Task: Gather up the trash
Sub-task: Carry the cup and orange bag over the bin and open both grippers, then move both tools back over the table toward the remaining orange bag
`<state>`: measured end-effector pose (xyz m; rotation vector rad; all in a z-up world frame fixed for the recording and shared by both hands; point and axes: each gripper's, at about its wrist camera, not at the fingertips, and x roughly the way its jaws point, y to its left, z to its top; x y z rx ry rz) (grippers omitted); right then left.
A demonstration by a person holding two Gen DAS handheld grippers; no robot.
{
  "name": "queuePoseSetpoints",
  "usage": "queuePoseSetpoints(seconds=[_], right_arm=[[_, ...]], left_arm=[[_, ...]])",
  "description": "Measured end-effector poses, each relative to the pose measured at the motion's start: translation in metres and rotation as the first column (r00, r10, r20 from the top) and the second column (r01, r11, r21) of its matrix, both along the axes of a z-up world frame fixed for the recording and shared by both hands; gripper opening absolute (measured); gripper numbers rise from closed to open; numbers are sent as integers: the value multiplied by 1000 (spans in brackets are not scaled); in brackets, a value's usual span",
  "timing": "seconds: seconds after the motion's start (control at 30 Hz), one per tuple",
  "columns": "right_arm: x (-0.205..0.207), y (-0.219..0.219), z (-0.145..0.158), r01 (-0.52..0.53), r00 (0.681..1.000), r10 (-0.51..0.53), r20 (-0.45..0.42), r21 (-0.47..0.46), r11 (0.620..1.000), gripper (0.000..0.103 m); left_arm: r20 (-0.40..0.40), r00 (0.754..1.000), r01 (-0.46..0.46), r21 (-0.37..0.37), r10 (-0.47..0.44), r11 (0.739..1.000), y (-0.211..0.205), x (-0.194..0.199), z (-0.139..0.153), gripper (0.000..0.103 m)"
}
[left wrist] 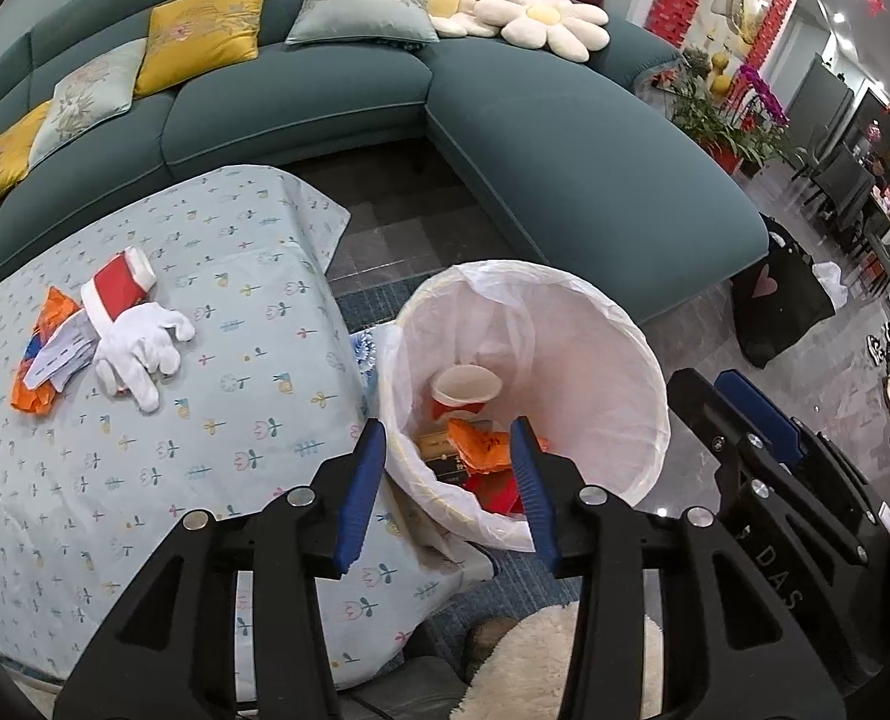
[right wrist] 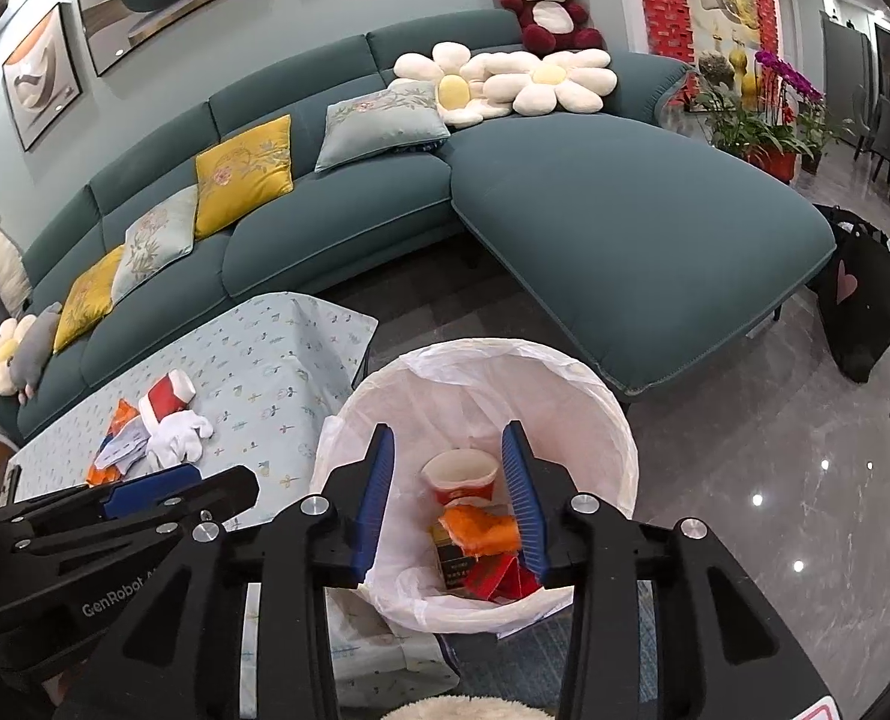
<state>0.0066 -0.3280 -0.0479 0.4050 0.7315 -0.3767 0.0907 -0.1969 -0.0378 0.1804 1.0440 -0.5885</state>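
A white-lined trash bin (left wrist: 613, 324) (right wrist: 601, 414) stands beside the cloth-covered table (left wrist: 216, 432) (right wrist: 276, 372). Inside it lie a red paper cup (left wrist: 467, 390) (right wrist: 461, 474), an orange wrapper (left wrist: 481, 447) (right wrist: 481, 531) and small boxes. On the table lie a red cup on its side (left wrist: 122, 281) (right wrist: 167, 395), a white glove (left wrist: 138, 348) (right wrist: 182, 435) and orange and white wrappers (left wrist: 48, 354) (right wrist: 119, 444). My left gripper (left wrist: 449, 432) is open and empty over the bin's near rim. My right gripper (right wrist: 448, 438) is open and empty above the bin.
A teal sectional sofa (left wrist: 565, 138) (right wrist: 625, 228) with cushions curves behind the table and bin. A black bag (left wrist: 775, 300) (right wrist: 865, 300) sits on the glossy floor at right. Potted plants (right wrist: 763, 132) stand beyond the sofa. Something white and fluffy (left wrist: 541, 660) lies below my left gripper.
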Motion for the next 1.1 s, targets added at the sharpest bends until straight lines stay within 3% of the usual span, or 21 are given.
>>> queuePoseSetpoints(seconds=[0.23, 0.9, 1.0, 1.1], right_arm=[[5, 13, 6, -25, 1000, 25, 6, -16, 1000, 45], [32, 73, 22, -143, 990, 142, -10, -66, 988, 48], [39, 86, 24, -170, 985, 169, -19, -75, 983, 48], [44, 99, 25, -194, 981, 193, -26, -82, 978, 50]], left_arm=[[6, 999, -41, -3, 41, 999, 20, 6, 3, 41], [8, 982, -187, -30, 187, 982, 93, 27, 8, 41], [12, 974, -226, -29, 226, 974, 109, 32, 7, 51], [25, 967, -252, -26, 253, 967, 125, 36, 7, 53]])
